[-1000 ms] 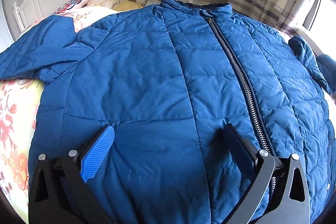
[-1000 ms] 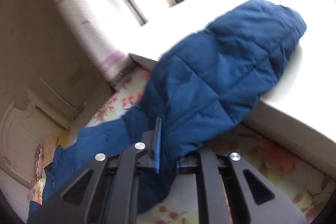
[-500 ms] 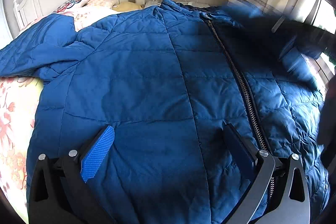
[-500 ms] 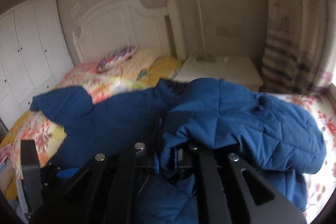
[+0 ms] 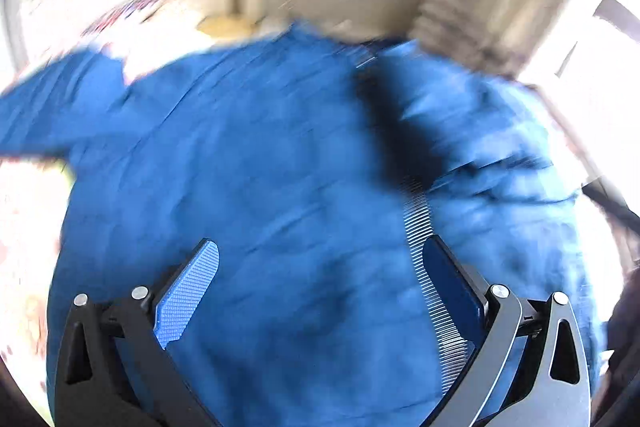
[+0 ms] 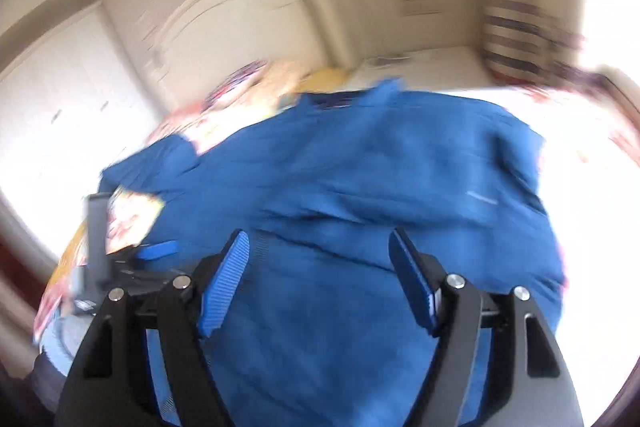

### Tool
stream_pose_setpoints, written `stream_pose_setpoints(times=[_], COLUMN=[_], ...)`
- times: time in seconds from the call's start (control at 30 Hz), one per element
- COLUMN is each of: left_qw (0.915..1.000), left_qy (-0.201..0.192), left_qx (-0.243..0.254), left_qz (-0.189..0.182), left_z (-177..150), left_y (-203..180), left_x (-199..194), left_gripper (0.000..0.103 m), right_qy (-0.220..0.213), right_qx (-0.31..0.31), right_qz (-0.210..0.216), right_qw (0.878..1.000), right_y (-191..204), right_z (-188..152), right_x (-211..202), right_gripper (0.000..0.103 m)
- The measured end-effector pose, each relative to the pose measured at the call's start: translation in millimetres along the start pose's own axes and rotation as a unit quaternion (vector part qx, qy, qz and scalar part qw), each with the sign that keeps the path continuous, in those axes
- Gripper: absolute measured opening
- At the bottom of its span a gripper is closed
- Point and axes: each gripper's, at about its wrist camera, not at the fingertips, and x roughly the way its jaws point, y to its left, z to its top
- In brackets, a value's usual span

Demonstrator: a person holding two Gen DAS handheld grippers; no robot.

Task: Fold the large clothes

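The right gripper has just opened and let go of the sleeve, which now lies across the blue jacket on the bed, so one fold looks done, while the left gripper hangs open and empty.

We saw a bed with a floral cover, badly blurred in both views. A blue quilted jacket lay spread flat across it, and pillows sat by the white headboard.

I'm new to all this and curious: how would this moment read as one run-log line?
blue jacket: on bed, one sleeve folded over front | right hand-held gripper: jaws just opened, empty | left hand-held gripper: open, empty
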Motion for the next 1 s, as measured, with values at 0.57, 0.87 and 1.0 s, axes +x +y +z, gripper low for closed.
stream_pose_setpoints(times=[0.57,0.87,1.0], left_qw=[0.9091,0.9786,0.9577], left_qy=[0.011,-0.101,-0.110], left_qx=[0.414,-0.052,-0.211], left_qz=[0.046,-0.172,-0.162], left_z=[49,115,75], left_y=[-232,-35,83], left_x=[93,-4,-15], left_gripper=[0.037,0.022,0.032], right_qy=[0.014,0.008,0.006], right_qx=[0.056,0.070,0.072], right_qz=[-0.085,-0.073,-0.070], right_qw=[0.995,0.995,0.995], right_y=[-55,-61,-61], right_z=[-39,-34,-36], right_x=[17,17,14], right_gripper=[0.058,0.058,0.058])
